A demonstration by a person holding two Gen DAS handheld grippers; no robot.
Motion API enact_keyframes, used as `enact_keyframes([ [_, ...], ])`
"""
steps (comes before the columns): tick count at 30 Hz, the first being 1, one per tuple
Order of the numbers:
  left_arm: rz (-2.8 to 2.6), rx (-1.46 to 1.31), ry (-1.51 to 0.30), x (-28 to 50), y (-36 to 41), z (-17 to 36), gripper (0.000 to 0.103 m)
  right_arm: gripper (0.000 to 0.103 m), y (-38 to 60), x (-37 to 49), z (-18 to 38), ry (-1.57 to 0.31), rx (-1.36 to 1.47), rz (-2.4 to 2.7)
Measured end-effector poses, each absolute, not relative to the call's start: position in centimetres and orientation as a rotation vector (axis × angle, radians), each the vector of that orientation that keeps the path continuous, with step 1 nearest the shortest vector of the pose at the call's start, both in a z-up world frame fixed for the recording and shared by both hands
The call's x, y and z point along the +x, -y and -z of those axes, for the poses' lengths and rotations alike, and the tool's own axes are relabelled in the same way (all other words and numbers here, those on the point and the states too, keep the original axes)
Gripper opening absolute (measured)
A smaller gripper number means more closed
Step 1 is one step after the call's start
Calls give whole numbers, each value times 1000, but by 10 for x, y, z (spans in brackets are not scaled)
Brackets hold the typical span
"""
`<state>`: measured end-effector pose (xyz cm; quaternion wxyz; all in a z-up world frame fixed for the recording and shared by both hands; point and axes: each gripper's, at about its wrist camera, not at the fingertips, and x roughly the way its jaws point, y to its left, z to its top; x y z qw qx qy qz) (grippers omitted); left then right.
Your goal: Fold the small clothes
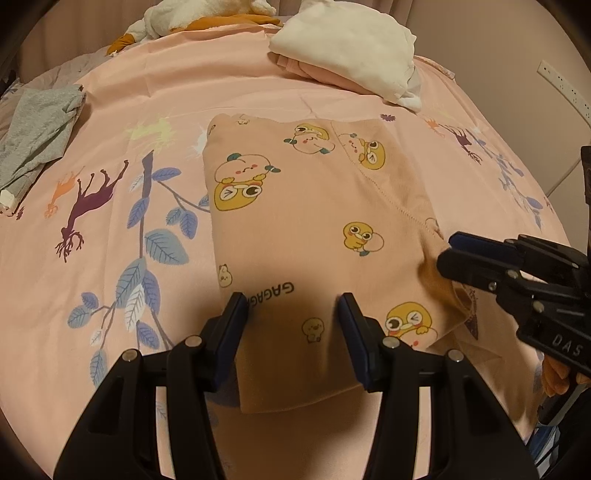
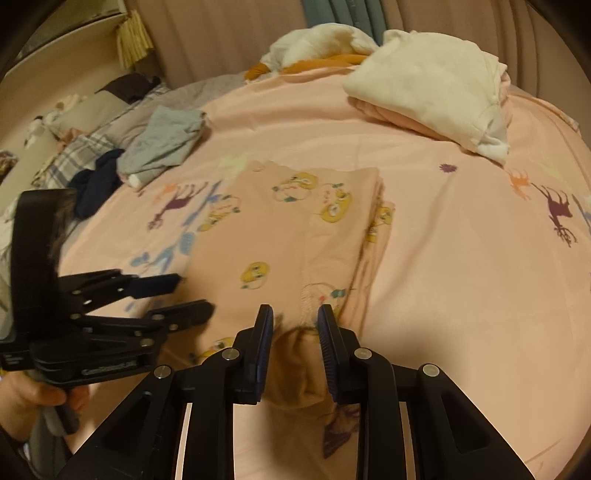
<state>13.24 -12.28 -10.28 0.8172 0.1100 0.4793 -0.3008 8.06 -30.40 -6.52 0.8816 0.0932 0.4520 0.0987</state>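
A small peach garment with yellow cartoon prints (image 1: 314, 206) lies folded into a rough rectangle on the pink bed sheet (image 1: 147, 110); it also shows in the right wrist view (image 2: 295, 229). My left gripper (image 1: 293, 306) is open, its jaws wide apart over the garment's near edge. My right gripper (image 2: 295, 314) is open, its jaws astride the garment's near corner and seam. In the left wrist view the right gripper (image 1: 448, 251) comes in from the right at the garment's right edge. In the right wrist view the left gripper (image 2: 188, 293) comes in from the left.
A folded white and pink pile (image 1: 351, 48) lies at the far side of the bed. A grey garment (image 1: 37, 129) lies at the left, with a dark one (image 2: 96, 184) beside it. A plush toy (image 1: 177, 18) sits at the back. A power strip (image 1: 565, 88) is on the right wall.
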Motion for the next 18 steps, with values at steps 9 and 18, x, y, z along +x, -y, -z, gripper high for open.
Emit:
enact_keyframes([
  [9, 633, 250, -1013, 128, 119, 107, 53, 28, 304, 84, 90, -1026, 235, -189],
  [18, 631, 245, -1013, 127, 118, 108, 54, 28, 304, 81, 91, -1024, 249, -186],
])
